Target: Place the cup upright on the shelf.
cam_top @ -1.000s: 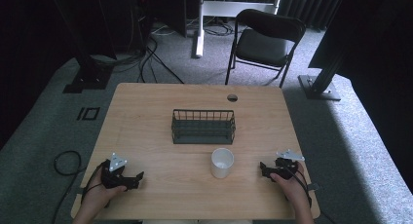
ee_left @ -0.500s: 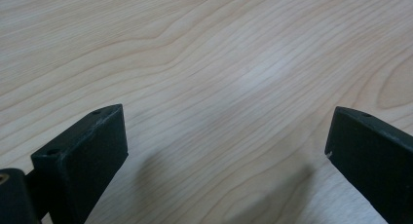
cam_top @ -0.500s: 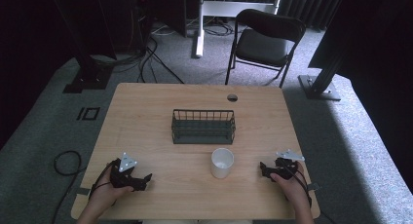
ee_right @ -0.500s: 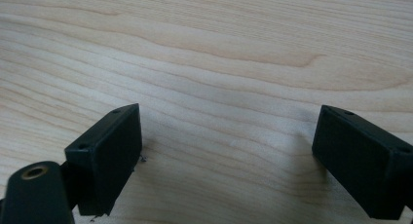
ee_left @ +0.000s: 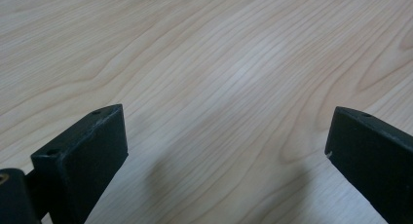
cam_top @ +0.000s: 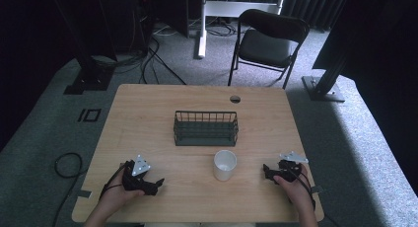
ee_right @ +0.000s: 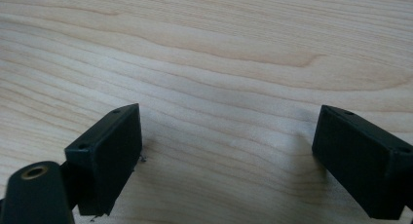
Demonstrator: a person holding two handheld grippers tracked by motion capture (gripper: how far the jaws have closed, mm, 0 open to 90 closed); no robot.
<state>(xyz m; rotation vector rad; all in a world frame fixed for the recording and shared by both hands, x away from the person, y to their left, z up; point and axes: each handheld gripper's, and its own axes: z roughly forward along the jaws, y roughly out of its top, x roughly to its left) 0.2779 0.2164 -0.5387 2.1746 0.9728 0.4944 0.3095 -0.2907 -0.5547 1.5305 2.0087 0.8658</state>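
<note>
- Now the white cup (cam_top: 225,165) stands upright mid-table, just in front of the wire basket (cam_top: 206,128); nothing visible inside either.
- Left gripper (cam_top: 156,183) rests on the wooden table (cam_top: 148,108), jaws spread wide.
- Right gripper (cam_top: 266,171), right of the cup, jaws spread too.

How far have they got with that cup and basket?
Nothing looks done: the white cup stands on the table in front of the empty wire basket. In hand: nothing, since the left gripper and right gripper are open near the table's front. Any grasping and moving is left.
</note>
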